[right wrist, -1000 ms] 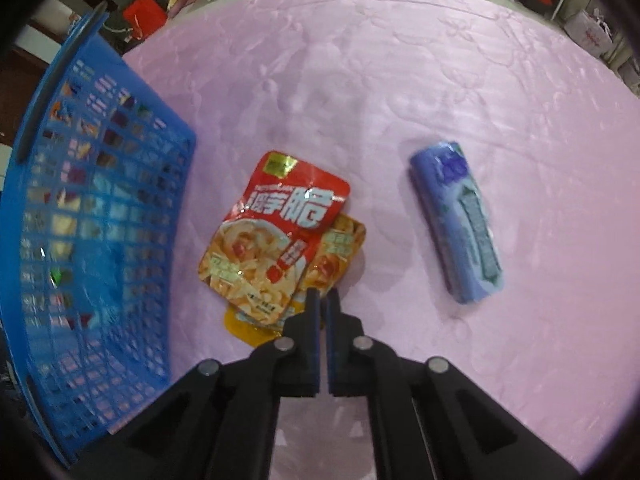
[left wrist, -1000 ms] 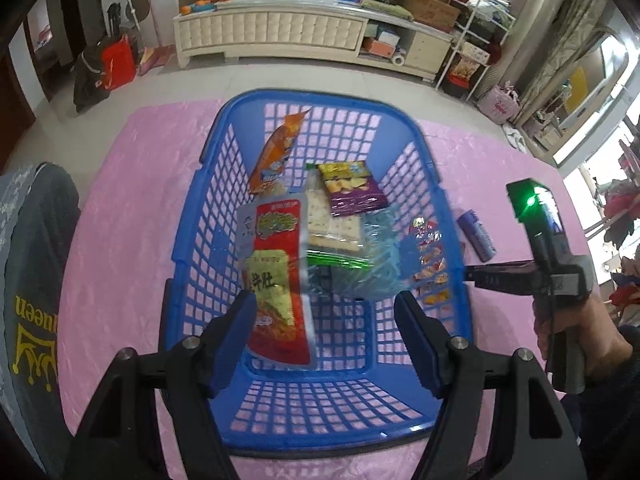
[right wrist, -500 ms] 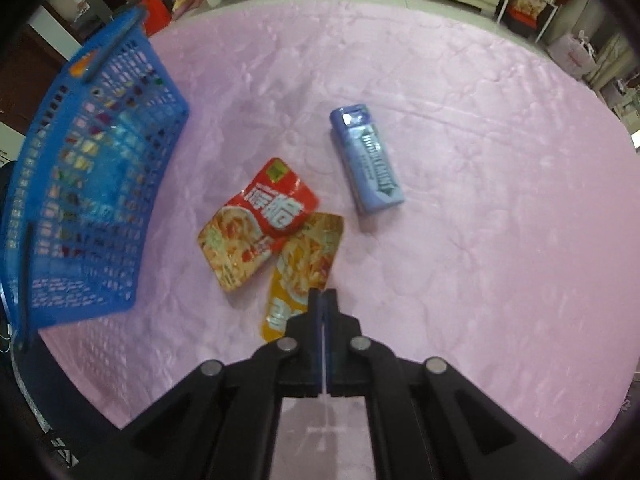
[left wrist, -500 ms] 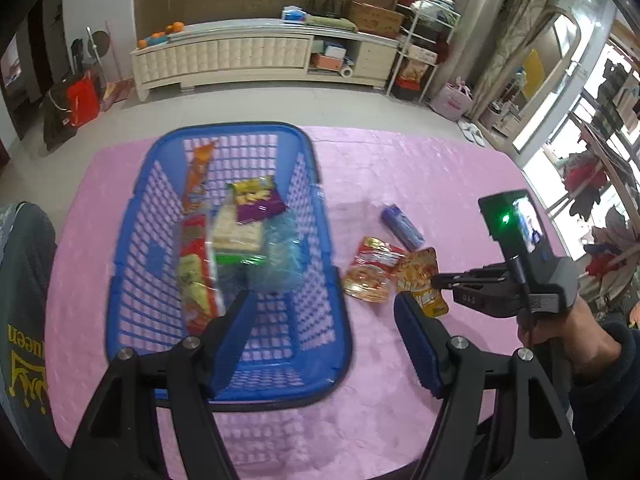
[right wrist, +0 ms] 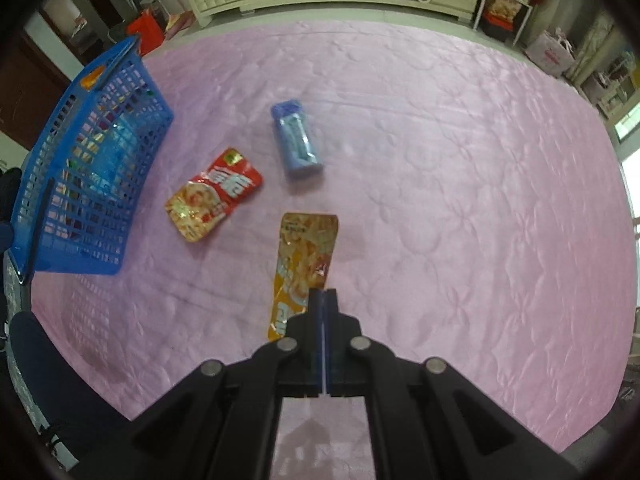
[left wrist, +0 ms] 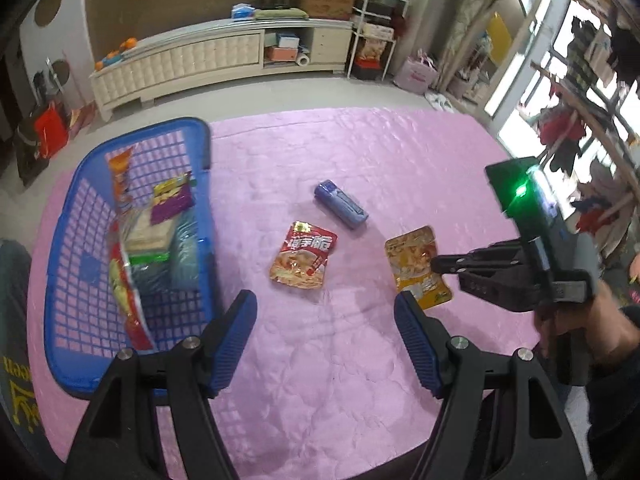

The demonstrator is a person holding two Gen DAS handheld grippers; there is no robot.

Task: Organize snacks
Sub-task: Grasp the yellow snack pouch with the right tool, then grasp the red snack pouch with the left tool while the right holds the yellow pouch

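Bright, even daylight, coming from window (left wrist: 516,92) far right of left gripper (left wrist: 324,312). Soft sheen on pink cloth (right wrist: 460,168) ahead of right gripper (right wrist: 322,293); faint shadow just right of yellow pouch (right wrist: 304,256). Heavy fisheye bend and dark vignette at edges. Slight motion blur on the right-hand device; basket (right wrist: 80,168) mesh soft.

Only thing half-readable is the red snack pouch (left wrist: 303,256): big white Chinese characters, the last looks like "脆". Everything else is too blurry.
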